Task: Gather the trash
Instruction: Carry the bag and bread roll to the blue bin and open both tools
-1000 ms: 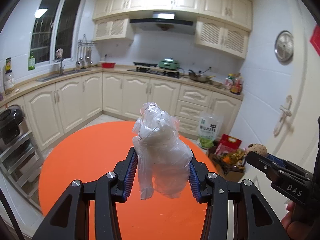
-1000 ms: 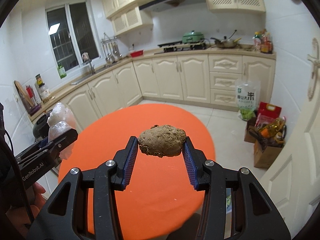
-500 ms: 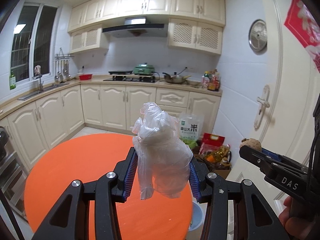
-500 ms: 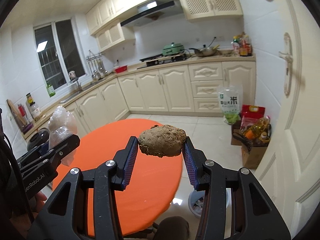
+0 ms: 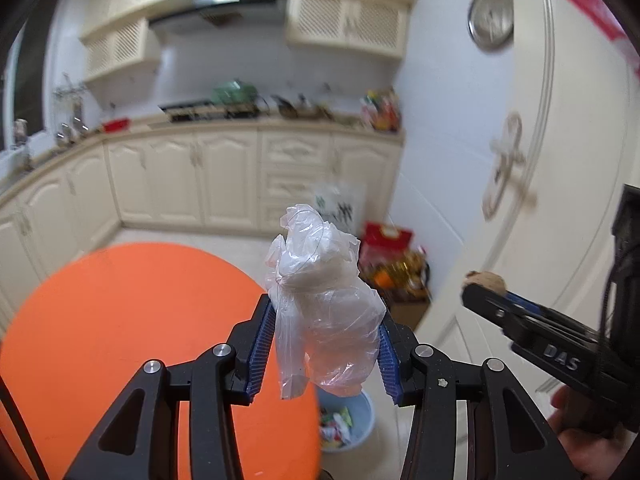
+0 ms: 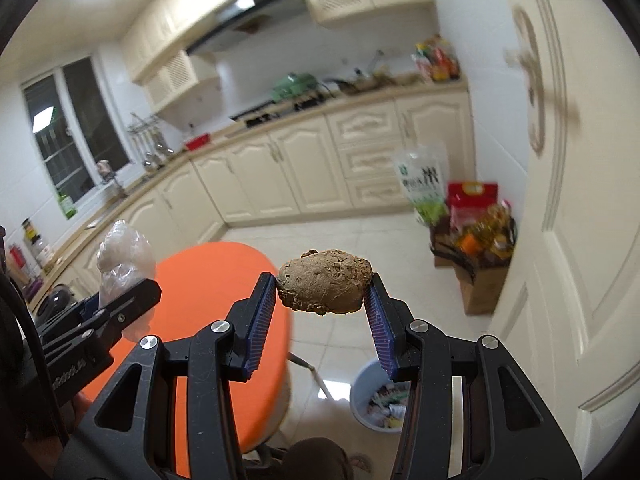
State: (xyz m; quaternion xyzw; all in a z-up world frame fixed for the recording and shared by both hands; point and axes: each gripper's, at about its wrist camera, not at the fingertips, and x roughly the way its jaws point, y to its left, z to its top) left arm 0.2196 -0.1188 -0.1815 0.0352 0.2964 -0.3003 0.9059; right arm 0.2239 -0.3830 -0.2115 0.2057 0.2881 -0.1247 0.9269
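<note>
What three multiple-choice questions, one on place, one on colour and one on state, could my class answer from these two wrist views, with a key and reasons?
1. Where is the light blue bin?
A. On the floor beside the orange table
B. On the kitchen counter
C. On top of the table

2. What colour is the lump in the right tongs?
A. Bright green
B. Brown
C. Red

3. What state are the left tongs in?
A. Wide open and empty
B. Shut with nothing between the pads
C. Shut on the crumpled clear plastic bag

Key:
1 A, the bin stands on the floor tiles next to the table's edge, with wrappers inside.
2 B, the rough lump between the blue pads is earthy brown.
3 C, both blue pads press against the bag's sides.
</note>
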